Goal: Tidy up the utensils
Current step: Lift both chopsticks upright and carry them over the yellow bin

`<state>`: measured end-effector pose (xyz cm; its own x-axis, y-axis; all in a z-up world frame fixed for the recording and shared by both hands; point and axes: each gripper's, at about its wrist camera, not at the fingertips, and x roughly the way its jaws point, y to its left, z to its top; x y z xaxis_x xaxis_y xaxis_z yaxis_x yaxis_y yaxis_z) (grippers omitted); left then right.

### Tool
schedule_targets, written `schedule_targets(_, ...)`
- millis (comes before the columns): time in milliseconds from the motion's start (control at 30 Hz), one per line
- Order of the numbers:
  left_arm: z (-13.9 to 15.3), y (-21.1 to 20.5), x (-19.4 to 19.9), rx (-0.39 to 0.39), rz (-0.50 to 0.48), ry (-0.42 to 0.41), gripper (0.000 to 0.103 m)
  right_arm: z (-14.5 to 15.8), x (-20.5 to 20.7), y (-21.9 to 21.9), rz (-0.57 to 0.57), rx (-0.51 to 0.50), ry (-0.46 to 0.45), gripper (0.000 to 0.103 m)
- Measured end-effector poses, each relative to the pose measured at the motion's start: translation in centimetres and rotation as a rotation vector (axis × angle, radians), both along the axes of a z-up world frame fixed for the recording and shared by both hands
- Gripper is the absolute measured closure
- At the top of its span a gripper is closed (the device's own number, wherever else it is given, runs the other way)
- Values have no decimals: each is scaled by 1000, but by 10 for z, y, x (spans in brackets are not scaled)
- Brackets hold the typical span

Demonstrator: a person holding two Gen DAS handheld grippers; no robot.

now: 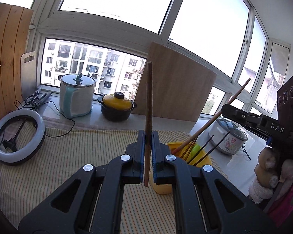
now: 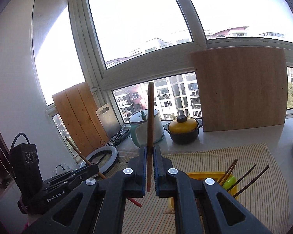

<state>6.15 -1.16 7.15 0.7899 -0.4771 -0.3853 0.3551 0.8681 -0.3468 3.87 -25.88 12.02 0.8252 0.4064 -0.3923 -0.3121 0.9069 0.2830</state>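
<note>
Between the fingers of the left gripper (image 1: 148,136) a brown chopstick (image 1: 148,97) stands nearly upright, pinched near its lower third, its long axis running straight up past the fingertips. The right gripper (image 2: 150,150) pinches a second chopstick (image 2: 150,117) the same way, also close to vertical. So there are two held sticks, one per hand.

Just right of and below the left gripper's fingers sits the yellow holder (image 1: 185,146), resting on the striped cloth (image 1: 68,156). From the right gripper it lies low and to the right. About five sticks already lean in it, tips fanning to the right, beside something green.

In the left view the right gripper appears far right, its stick slanting over the holder, so the right hand seems the nearer one. The coming drop likely needs each stick tipped down and lowered end-first into the holder's mouth.

Farther out, along the sill, stand one white pot (image 1: 77,97) and one yellow-lidded pot (image 1: 117,105).
</note>
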Motion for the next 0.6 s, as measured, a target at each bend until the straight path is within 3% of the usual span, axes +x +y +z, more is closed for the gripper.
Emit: schedule_targets(600, 29, -47, 22, -14, -55, -72, 99, -9, -10, -61, -149, -33, 20, 99)
